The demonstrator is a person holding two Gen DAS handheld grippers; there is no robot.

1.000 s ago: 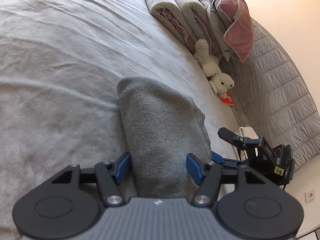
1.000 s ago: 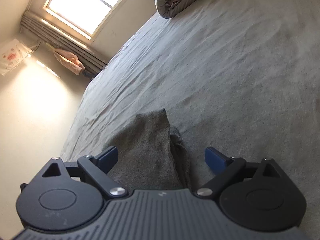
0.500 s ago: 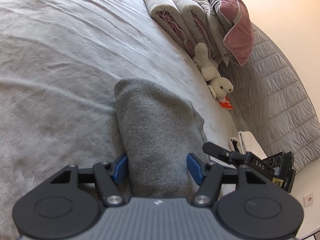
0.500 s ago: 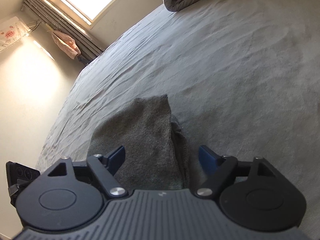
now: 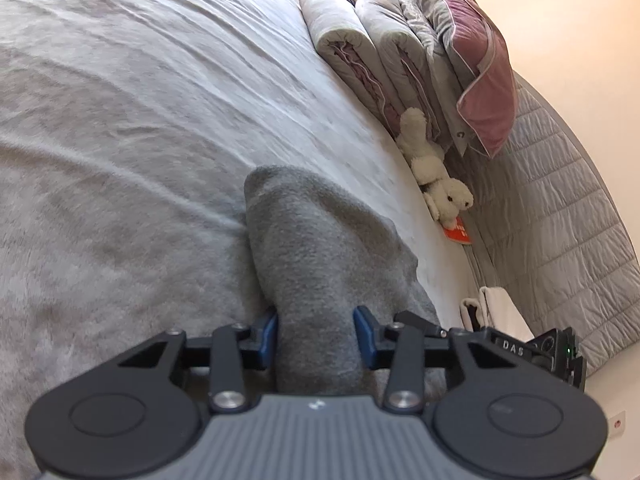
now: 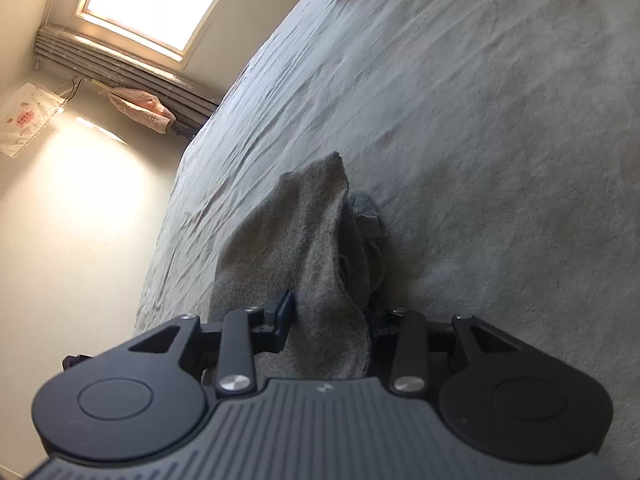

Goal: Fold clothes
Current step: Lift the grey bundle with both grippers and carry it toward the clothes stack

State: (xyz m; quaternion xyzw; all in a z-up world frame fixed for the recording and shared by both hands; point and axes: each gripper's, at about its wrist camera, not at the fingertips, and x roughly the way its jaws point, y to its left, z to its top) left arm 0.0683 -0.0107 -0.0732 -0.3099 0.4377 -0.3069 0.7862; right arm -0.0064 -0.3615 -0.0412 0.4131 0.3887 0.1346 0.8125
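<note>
Both grippers are down on the bed [image 5: 120, 128], each clamped on the same grey fleece garment [image 5: 320, 248], which lies bunched in a long folded roll on the pale grey bedspread, closer to the headboard side than to the far edge by the window.

The left gripper [image 5: 316, 336] has just been closing, and its blue pads [image 5: 269, 336] now press into the near end of the roll from both sides, the cloth squeezed narrow between them. From there the fabric runs forward and widens into a rounded fold.

The right gripper [image 6: 328, 320] has also just been closing. Its left blue pad [image 6: 283, 316] pushes against a raised ridge of the garment [image 6: 304, 240]; the opposite pad is mostly hidden behind the cloth, but the fabric is pinched up into a peak between the fingers, with looser folds hanging off the right of the ridge.

Along the head of the bed stand rolled quilts [image 5: 360, 60] and a pink pillow [image 5: 480, 80] leaning on the quilted grey headboard [image 5: 560, 200]. A white plush toy [image 5: 436, 176] lies at their foot, at the bed's edge, with a small orange tag just beside it. Past the far edge of the bed there is a bright window [image 6: 152, 4] above a radiator [image 6: 120, 68], over which a pink towel [image 6: 140, 108] is draped.
</note>
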